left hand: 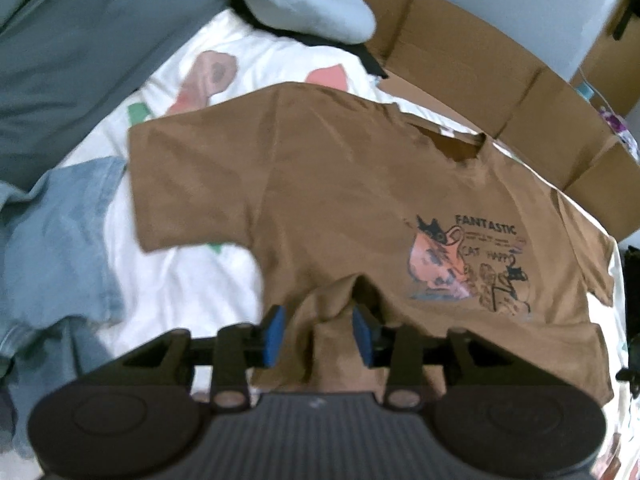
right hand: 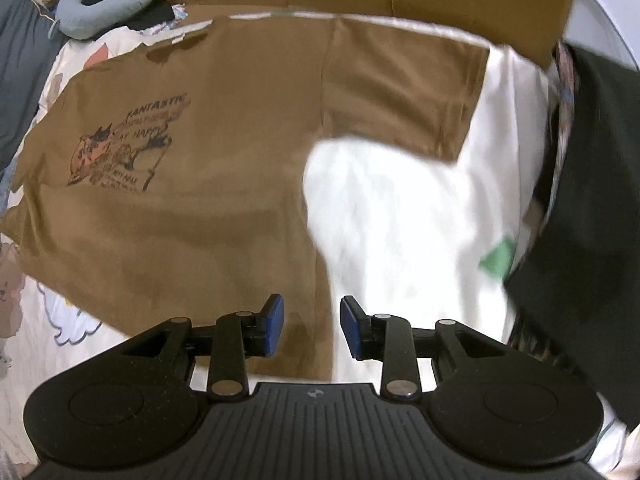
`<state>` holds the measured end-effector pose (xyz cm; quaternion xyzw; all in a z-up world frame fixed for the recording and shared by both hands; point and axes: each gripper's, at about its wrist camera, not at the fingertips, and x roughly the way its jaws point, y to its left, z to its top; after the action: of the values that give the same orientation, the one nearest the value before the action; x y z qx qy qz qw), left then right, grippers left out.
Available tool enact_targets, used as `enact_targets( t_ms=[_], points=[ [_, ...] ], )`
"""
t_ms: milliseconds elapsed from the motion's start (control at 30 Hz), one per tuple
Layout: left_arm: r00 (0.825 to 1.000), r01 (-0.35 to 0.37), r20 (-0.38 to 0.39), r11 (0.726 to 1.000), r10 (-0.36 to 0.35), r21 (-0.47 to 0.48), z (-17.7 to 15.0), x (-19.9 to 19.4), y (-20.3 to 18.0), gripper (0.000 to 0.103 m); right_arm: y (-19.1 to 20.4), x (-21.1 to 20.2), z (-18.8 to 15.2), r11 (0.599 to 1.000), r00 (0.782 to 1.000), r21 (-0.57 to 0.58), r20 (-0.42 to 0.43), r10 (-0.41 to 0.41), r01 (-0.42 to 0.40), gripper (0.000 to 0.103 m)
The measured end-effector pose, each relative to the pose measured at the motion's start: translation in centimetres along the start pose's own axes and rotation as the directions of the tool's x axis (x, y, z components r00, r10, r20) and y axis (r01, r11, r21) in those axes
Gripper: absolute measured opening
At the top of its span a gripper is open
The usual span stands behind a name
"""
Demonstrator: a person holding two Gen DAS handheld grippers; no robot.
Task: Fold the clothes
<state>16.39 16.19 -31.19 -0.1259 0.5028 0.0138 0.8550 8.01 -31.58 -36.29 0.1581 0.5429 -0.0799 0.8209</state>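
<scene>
nearest to us, in the left wrist view, our left gripper (left hand: 319,330) has a bunched ridge of the brown t-shirt (left hand: 340,184) gathered between its blue pads (left hand: 274,330), low on the shirt's left side; the pads are not fully together, yet the cloth fills the gap and rises in a peak, so we judge it pinched

in the right wrist view our right gripper (right hand: 312,326) is spread, nothing caught in it, and it hovers right at the shirt's right side edge, which runs up between the two fingers; its left finger is over brown cloth, its right finger over the white printed bedsheet (right hand: 392,216)

beyond the fingers the t-shirt lies spread face up, its cat print (left hand: 468,264) showing, its long axis running away from both grippers, hem near us and collar (left hand: 460,142) far

the left sleeve (left hand: 192,168) and the right sleeve (right hand: 404,92) both lie out flat to the sides

so each gripper sits at its own lower side of the shirt, and any fold turns on carrying cloth along or across that axis; which one, the views do not settle

blue denim (left hand: 60,240) lies to the left, and furthest off stand a cardboard box (left hand: 500,80) and a grey neck pillow (right hand: 108,4)
</scene>
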Motion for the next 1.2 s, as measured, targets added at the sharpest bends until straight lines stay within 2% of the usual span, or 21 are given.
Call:
enact_targets(
  t_ms=[200,600,767,933,1200],
  points=[
    [1.0,-0.023,-0.02,1.0,0.023,-0.01,-1.2,-0.8,1.2,0.041,0.6,0.9,-1.8,1.0,1.0,0.01,-0.021,-0.011,0.011,0.038],
    [0.998,-0.042,-0.04,0.999,0.041,-0.021,-3.1,-0.9,2.5,0.041,1.6,1.0,-1.9,0.997,0.997,-0.033,-0.046,-0.07,0.068,0.036],
    [0.998,-0.036,-0.046,0.999,0.035,-0.025,-3.6,-0.6,2.6,0.041,2.5,0.6,-2.1,0.997,0.997,-0.035,-0.043,-0.067,0.065,0.036],
    [0.998,-0.032,-0.053,0.999,0.031,-0.02,-4.2,-0.4,2.7,0.041,1.9,1.0,-2.1,0.994,0.993,0.017,-0.035,-0.109,0.109,0.038],
    [0.997,-0.037,-0.065,0.999,0.035,-0.028,-5.0,-0.1,3.2,0.041,2.5,1.8,-2.0,0.994,0.994,0.032,-0.051,-0.098,0.1,0.037]
  ],
)
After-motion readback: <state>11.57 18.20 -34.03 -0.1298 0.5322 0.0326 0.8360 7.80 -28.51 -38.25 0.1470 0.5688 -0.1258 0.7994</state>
